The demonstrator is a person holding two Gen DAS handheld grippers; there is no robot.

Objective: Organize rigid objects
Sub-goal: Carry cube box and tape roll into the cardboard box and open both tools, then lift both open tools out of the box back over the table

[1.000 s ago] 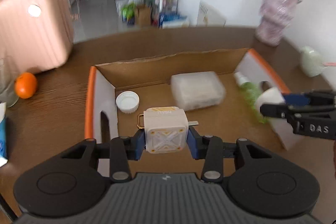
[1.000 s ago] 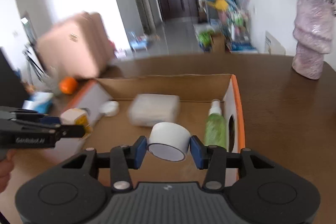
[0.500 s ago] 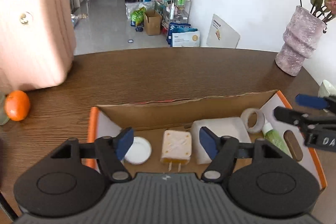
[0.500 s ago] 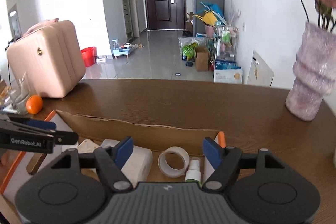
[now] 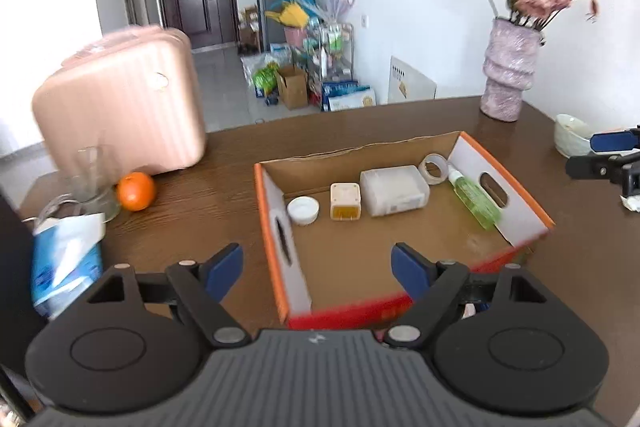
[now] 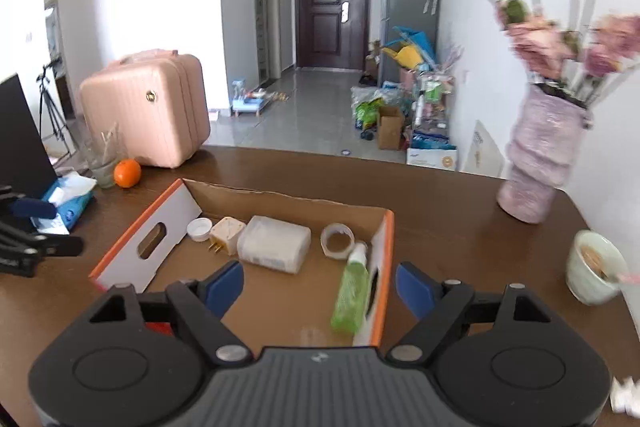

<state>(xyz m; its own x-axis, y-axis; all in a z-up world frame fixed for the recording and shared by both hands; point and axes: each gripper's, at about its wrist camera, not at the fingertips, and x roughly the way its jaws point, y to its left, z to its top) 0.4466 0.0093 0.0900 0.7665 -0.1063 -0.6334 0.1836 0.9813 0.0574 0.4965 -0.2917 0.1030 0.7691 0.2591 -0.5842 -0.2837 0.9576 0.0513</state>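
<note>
While the left gripper (image 5: 318,269) and right gripper (image 6: 319,285) both hang spread wide and hold nothing, the cardboard box (image 5: 520,189) holds a round white cap (image 5: 303,210), square plug (image 5: 345,201), frosted case (image 5: 394,189), tape ring (image 5: 435,168) and green bottle (image 5: 474,199).
</note>
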